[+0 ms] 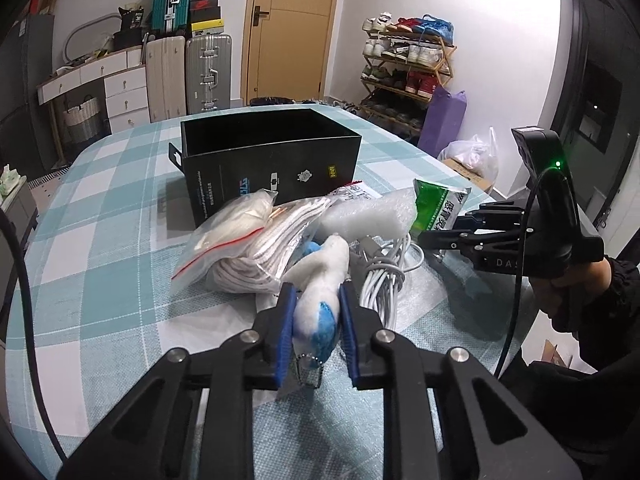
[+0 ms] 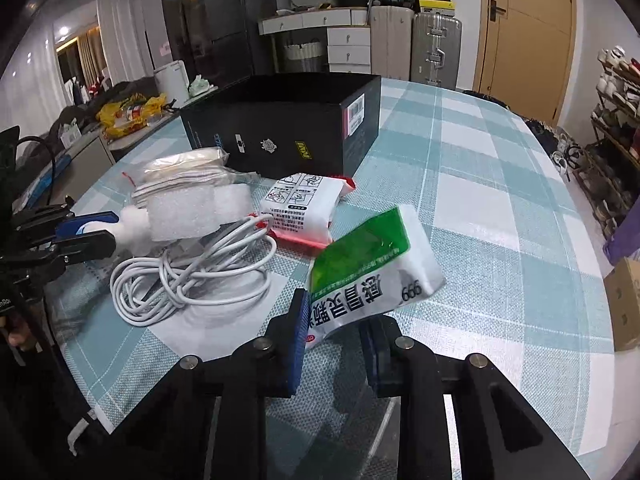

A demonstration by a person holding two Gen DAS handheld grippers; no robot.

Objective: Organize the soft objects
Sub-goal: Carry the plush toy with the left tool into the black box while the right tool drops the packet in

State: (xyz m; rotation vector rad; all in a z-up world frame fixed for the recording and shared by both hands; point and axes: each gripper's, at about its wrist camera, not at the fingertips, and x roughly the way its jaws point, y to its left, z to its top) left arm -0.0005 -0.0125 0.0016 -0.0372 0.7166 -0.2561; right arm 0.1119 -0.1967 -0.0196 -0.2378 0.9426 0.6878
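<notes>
My left gripper (image 1: 318,300) is shut on a white and blue plush toy (image 1: 320,280) that rests low over the checked tablecloth. My right gripper (image 2: 336,320) is shut on a green and white soft packet (image 2: 372,268), held tilted above the table; it also shows in the left wrist view (image 1: 438,208). An open black box (image 1: 268,152) stands behind the pile, also in the right wrist view (image 2: 288,124). A zip bag of white cloth (image 1: 228,232), a striped cloth bundle (image 1: 264,256), white foam (image 2: 192,212) and a red-edged white packet (image 2: 304,208) lie in front of the box.
A coiled white cable (image 2: 192,276) lies on the table (image 2: 480,208) between the grippers. Suitcases (image 1: 188,72), drawers (image 1: 124,96), a door (image 1: 288,28) and a shoe rack (image 1: 408,68) stand beyond the table.
</notes>
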